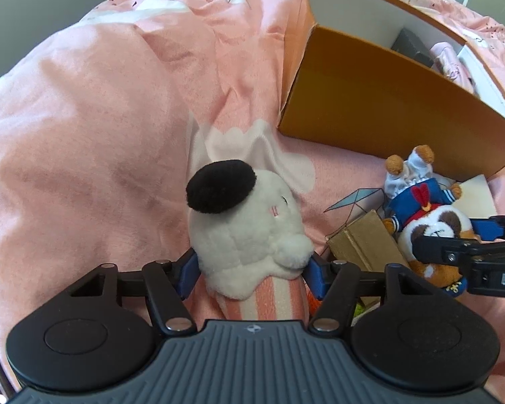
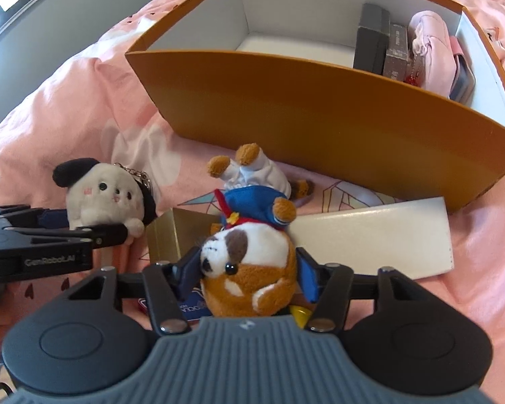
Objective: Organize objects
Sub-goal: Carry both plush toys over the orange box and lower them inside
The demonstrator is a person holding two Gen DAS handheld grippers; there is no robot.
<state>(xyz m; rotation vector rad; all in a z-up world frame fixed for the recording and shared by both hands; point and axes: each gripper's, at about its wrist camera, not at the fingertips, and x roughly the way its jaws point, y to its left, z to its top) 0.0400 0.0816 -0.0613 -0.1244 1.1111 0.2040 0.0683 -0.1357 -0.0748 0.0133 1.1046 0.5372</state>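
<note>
Two grippers and their loads lie over a pink bedspread (image 1: pixel 84 128), listed by size.

Orange box (image 2: pixel 303 107): open-topped, white inside, standing on the bedspread beyond both toys. Its right end holds dark grey boxes (image 2: pixel 373 33) standing upright and a pink pouch (image 2: pixel 431 50); its left end shows bare white floor.

White flat lid or card (image 2: pixel 380 239): lying on the bedspread in front of the box.

Gold box (image 1: pixel 363 239): lying between the two toys.

Left gripper (image 1: pixel 252 271): jaws about half closed, blue pads pressing both sides of the white plush dog (image 1: pixel 245 232), low on its head. The dog has a black ear, a pink striped body, and a metal keychain (image 2: pixel 139 176).

Right gripper (image 2: pixel 249 271): jaws about half closed, clamping the head of the brown-and-white plush dog (image 2: pixel 249 269), which wears a blue sailor suit and lies feet toward the box.
</note>
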